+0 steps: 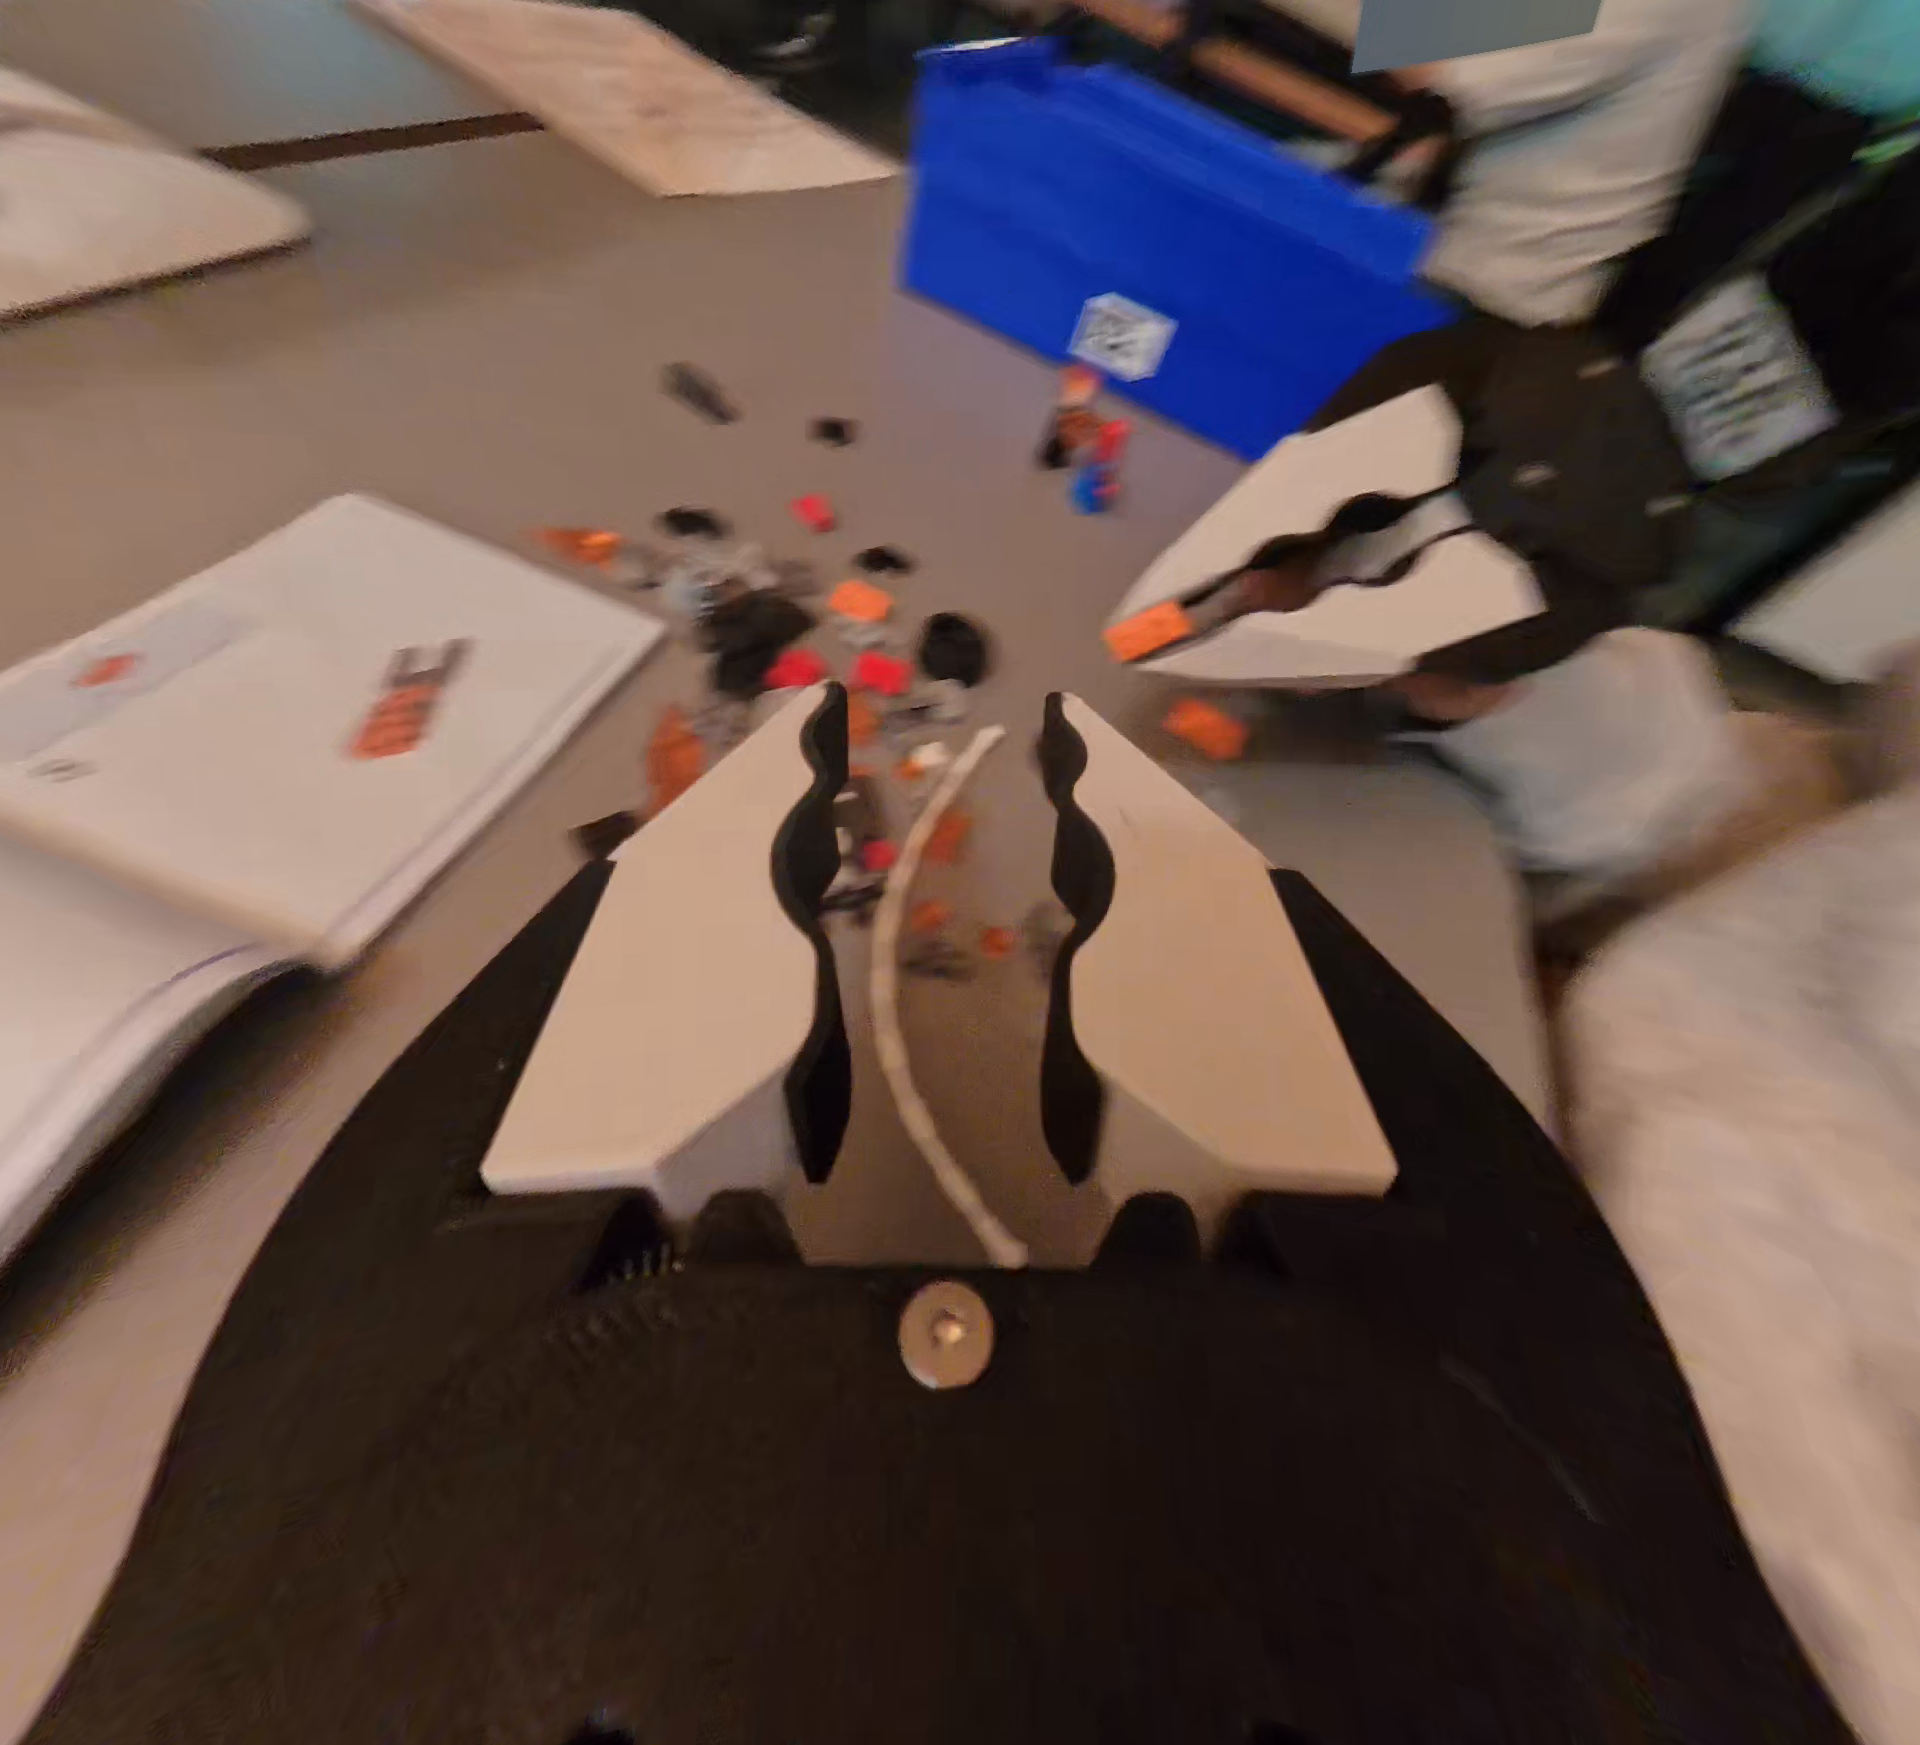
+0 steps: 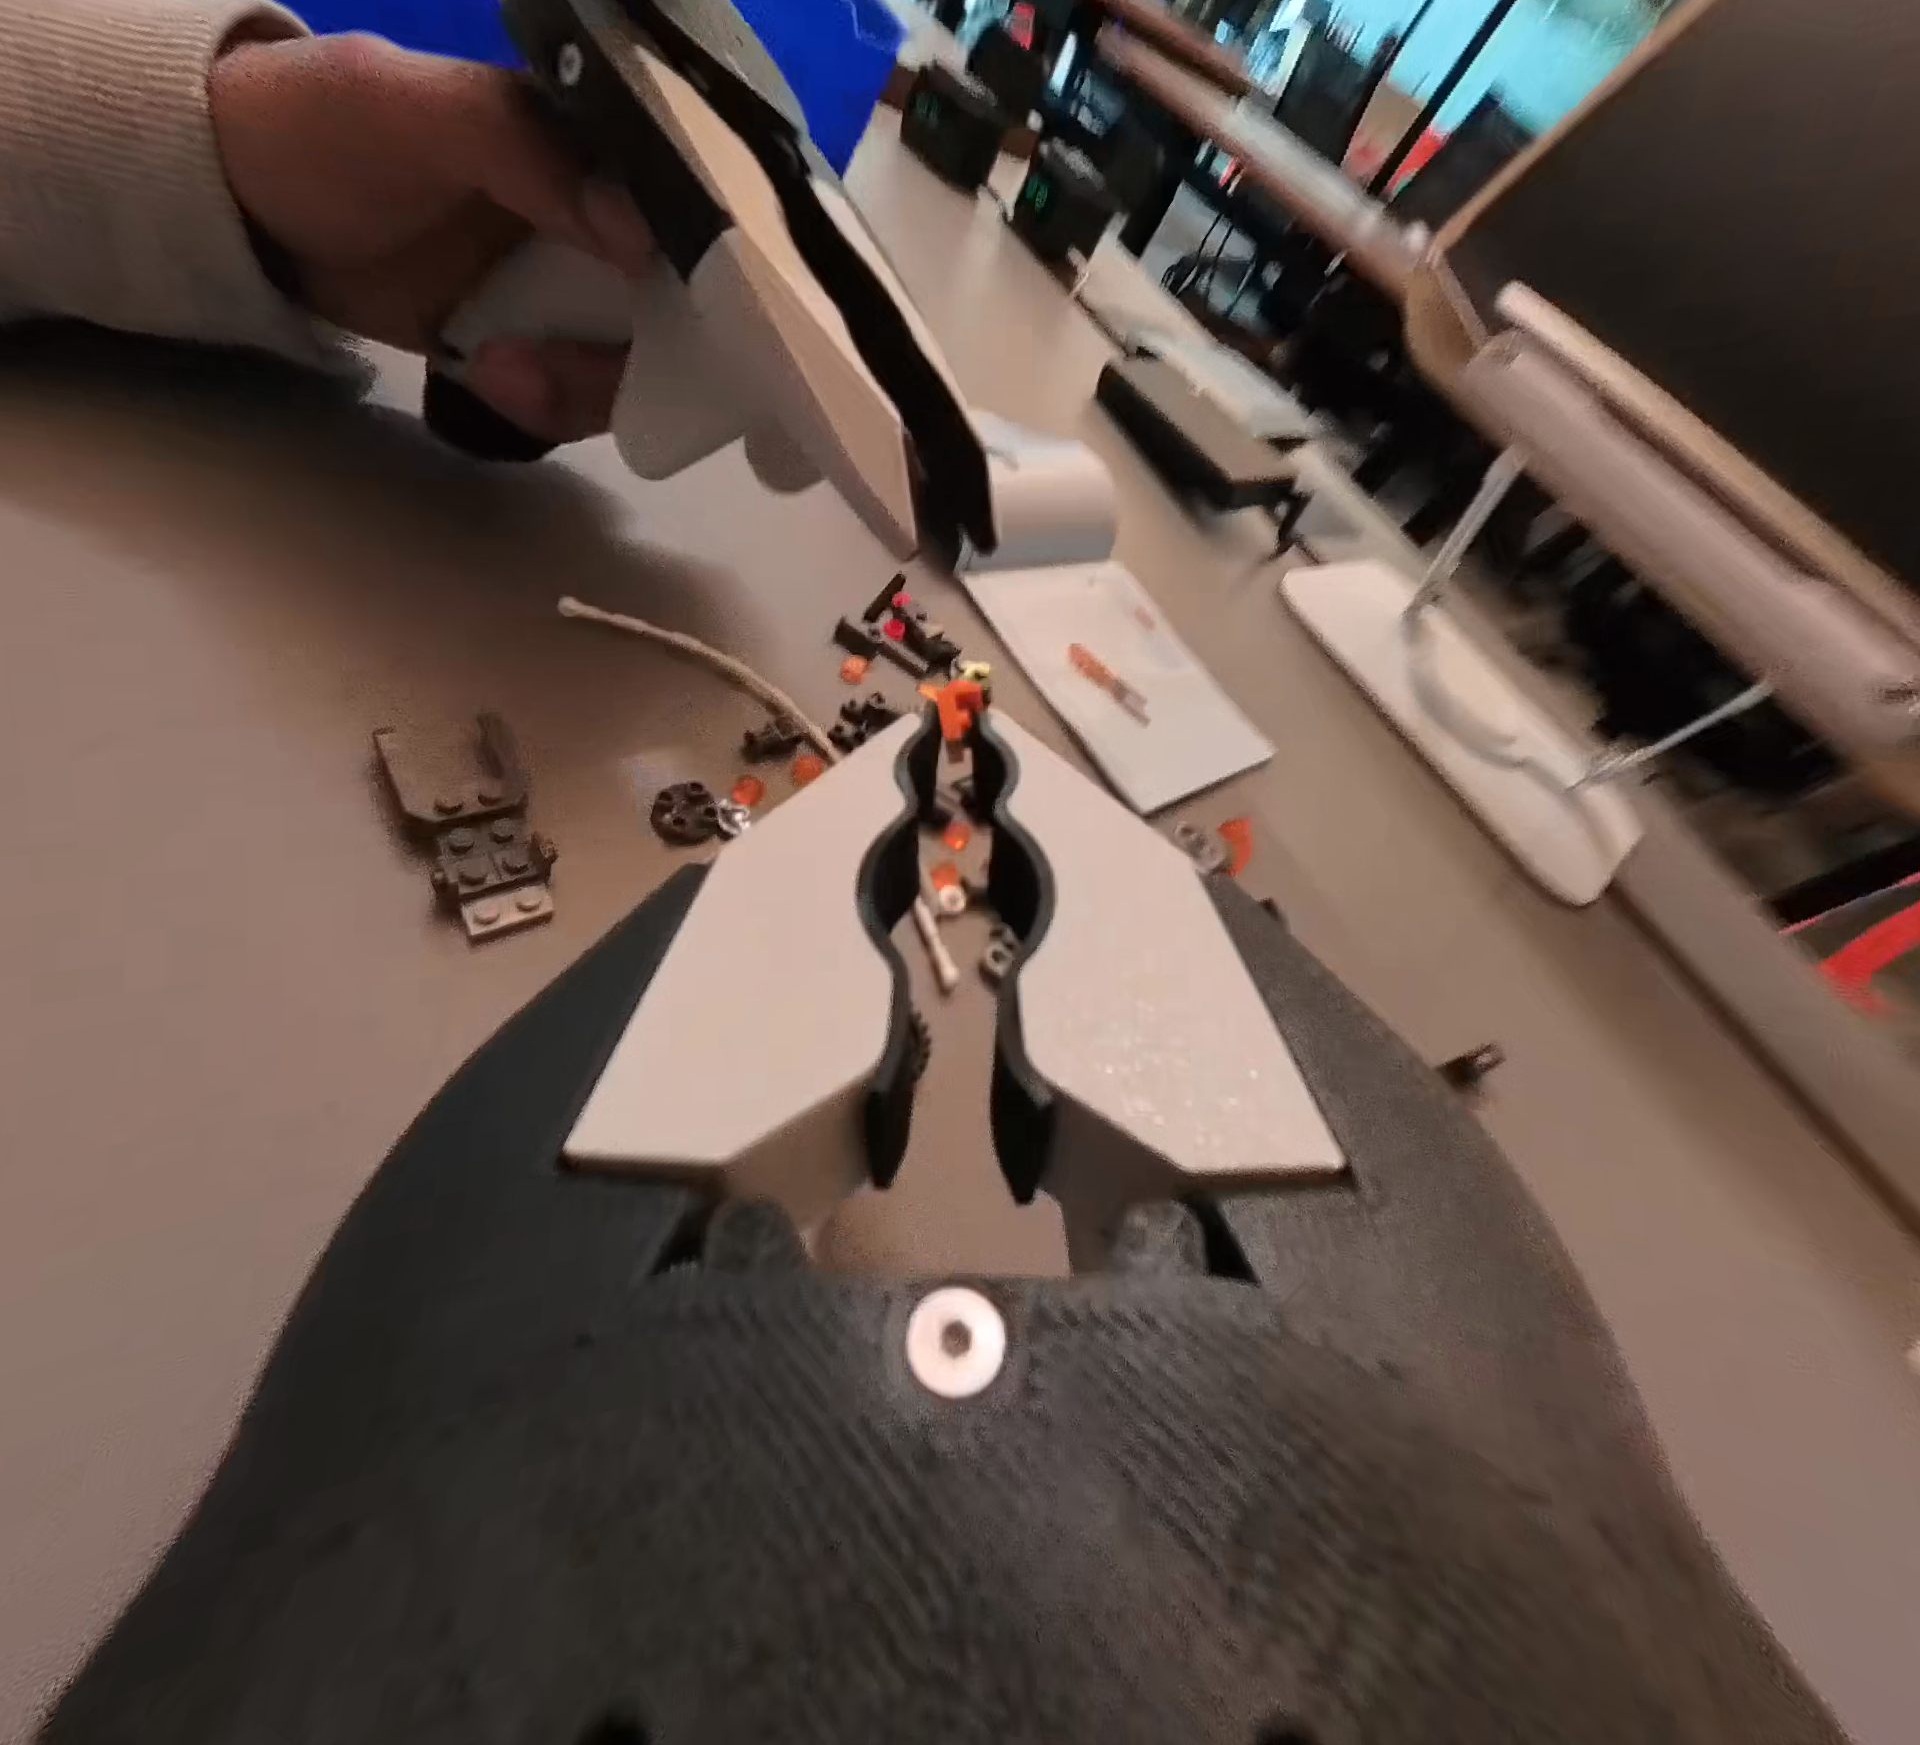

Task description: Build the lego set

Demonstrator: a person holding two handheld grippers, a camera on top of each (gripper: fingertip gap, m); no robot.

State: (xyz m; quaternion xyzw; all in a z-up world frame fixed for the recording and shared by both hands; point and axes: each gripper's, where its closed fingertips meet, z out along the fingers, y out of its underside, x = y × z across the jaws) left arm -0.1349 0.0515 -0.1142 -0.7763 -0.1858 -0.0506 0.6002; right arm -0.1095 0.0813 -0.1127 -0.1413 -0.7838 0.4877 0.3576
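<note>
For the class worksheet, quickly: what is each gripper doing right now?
Left gripper: open, empty, above the scattered pieces.
Right gripper: closed on a small orange plastic brick.

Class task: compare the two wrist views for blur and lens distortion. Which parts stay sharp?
Left wrist view: motion blur smears the loose bricks and blue bin; only the left gripper stays fairly crisp. Right wrist view: sharper, dark plate assembly readable, background streaked; wide-angle bending curves the table edges.

Both wrist views low, close – sharing brick pile (image 1: 831,635)
</note>
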